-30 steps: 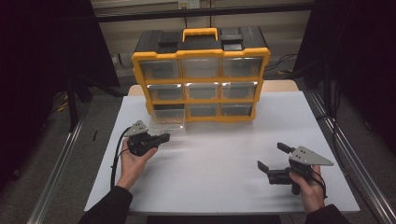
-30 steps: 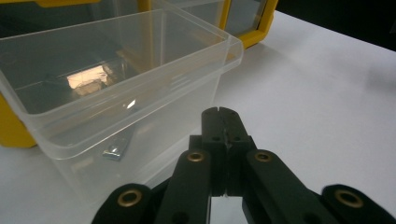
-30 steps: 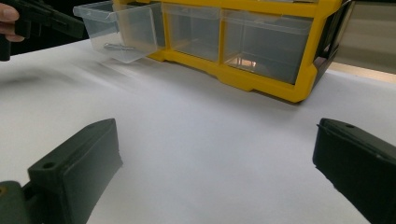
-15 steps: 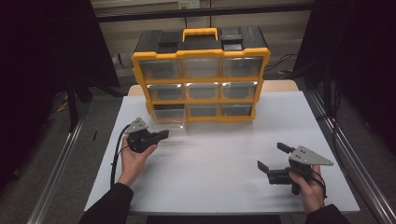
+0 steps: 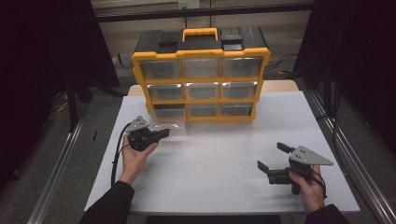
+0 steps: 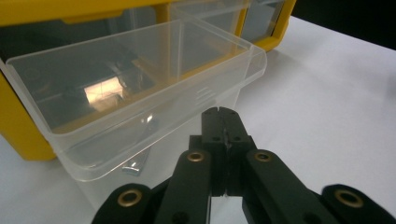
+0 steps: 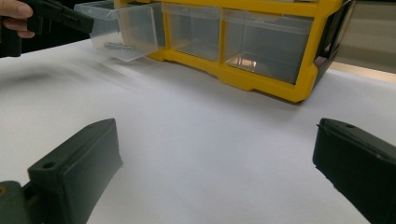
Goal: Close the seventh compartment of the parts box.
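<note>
A: Where's the organizer (image 5: 201, 74)?
B: Upright at the table's (image 5: 224, 182) far edge, centred. Bottom-left drawer (image 6: 135, 88) is pulled out toward the near side; a small metal part (image 6: 135, 164) lies in it.
A: Grippers?
B: Left gripper (image 5: 161, 133) just before that drawer, tips at its front lip. Right gripper (image 5: 271, 158) near the table's near right corner, well apart from the organizer.
</note>
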### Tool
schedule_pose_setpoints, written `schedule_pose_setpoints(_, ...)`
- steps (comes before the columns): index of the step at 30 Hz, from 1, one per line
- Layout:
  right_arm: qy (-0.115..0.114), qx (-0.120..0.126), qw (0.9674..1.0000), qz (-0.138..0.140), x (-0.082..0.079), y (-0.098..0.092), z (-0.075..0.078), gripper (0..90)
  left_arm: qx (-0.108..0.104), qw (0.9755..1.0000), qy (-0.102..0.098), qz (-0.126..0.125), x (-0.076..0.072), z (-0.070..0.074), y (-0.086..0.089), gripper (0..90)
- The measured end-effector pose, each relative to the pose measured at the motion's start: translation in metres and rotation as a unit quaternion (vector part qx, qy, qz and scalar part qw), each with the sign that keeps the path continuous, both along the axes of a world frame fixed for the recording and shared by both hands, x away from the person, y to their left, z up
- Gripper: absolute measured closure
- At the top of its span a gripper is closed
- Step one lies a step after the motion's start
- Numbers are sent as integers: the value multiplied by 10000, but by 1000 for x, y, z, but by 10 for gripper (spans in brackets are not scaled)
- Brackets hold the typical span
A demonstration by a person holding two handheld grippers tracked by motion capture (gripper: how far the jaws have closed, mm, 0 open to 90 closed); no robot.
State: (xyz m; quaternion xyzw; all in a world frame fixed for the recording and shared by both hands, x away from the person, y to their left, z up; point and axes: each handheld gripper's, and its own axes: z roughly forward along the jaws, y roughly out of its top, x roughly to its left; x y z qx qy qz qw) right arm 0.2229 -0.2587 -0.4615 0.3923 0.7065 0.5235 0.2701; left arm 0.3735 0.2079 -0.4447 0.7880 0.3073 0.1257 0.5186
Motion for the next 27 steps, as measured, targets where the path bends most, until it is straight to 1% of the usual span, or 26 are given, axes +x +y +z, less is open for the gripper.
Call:
schedule_pose_setpoints(1,0,-3,10000,-2,0,0,0,4,50,10000,-22,-33,1,0,-1,900)
schedule_pose_setpoints(2,-1,-2,10000,-1,0,0,0,4,68,10000,-14,-8,1,0,-2,900)
schedule_pose_setpoints(7,-9,-19,10000,3,0,0,0,4,53,10000,-18,-24,3,-2,-3,900)
schedule_pose_setpoints(8,-3,-16,10000,5,0,0,0,4,91,10000,-28,-4,4,-1,-3,900)
schedule_pose_setpoints(9,-3,-20,10000,0,0,0,0,4,89,10000,-44,0,4,-1,-3,900)
schedule_pose_setpoints(10,-9,-23,10000,3,0,0,0,4,70,10000,-18,6,5,-2,-3,900)
schedule_pose_setpoints(11,-4,-24,10000,10,0,0,0,4,99,9999,-62,10,6,-2,-3,900)
schedule_pose_setpoints(12,-9,-22,10000,3,0,0,0,4,74,9999,-53,51,6,-2,-4,900)
schedule_pose_setpoints(14,-4,-16,10000,6,0,0,0,4,108,9999,-59,43,7,-2,-5,900)
schedule_pose_setpoints(16,-6,-16,10000,9,0,0,0,4,37,10000,-30,46,7,-3,-6,900)
schedule_pose_setpoints(19,-3,-21,10000,13,0,0,0,4,89,9999,-36,36,8,-3,-7,900)
schedule_pose_setpoints(20,-8,-25,10000,14,0,0,0,4,53,10000,-33,29,9,-3,-8,900)
schedule_pose_setpoints(21,-9,-25,10000,20,0,0,0,4,64,10000,-48,-9,9,-3,-8,900)
schedule_pose_setpoints(22,-8,-24,10000,19,0,0,0,4,115,9999,-51,34,9,-2,-9,900)
schedule_pose_setpoints(23,-9,-25,10000,18,0,0,0,4,138,9999,-73,25,10,-2,-10,900)
schedule_pose_setpoints(24,-8,-23,10000,19,0,0,0,4,99,9999,-71,56,10,-1,-11,900)
schedule_pose_setpoints(25,-9,-22,10000,20,0,0,0,4,118,9999,-82,-13,11,-1,-10,900)
schedule_pose_setpoints(26,-9,-23,10000,20,0,0,0,4,117,9999,-103,1,12,0,-10,900)
schedule_pose_setpoints(27,-8,-23,10000,19,0,0,0,4,72,9999,-99,32,12,0,-11,900)
